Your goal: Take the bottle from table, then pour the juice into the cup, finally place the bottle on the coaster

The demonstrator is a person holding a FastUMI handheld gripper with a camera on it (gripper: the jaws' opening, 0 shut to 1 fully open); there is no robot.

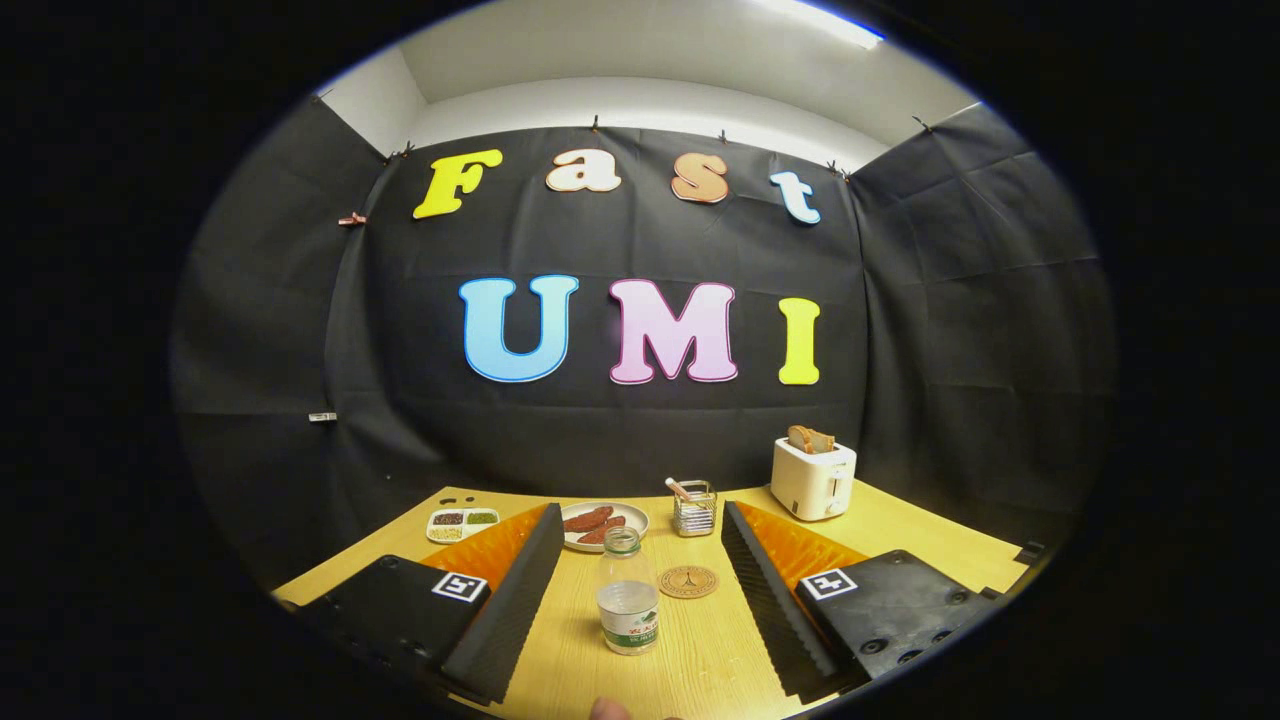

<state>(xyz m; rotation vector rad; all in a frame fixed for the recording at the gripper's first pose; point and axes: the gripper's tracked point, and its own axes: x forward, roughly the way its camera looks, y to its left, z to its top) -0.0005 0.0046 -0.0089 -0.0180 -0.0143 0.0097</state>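
A clear plastic bottle (627, 592) with no cap and a green-and-white label stands upright on the wooden table (900, 530), partly filled with clear liquid. It sits between my two fingers, which stand wide apart and touch nothing. My gripper (637, 515) is open. A round brown coaster (688, 582) lies just right of the bottle and a little beyond it. A clear glass cup (693, 507) in a wire holder, with a stick in it, stands farther back, beyond the coaster.
A plate of sausages (604, 525) lies behind the bottle. At the back left is a white divided dish (462, 523). At the back right stands a white toaster (812, 478) with bread in it. A fingertip (608, 709) shows at the near table edge.
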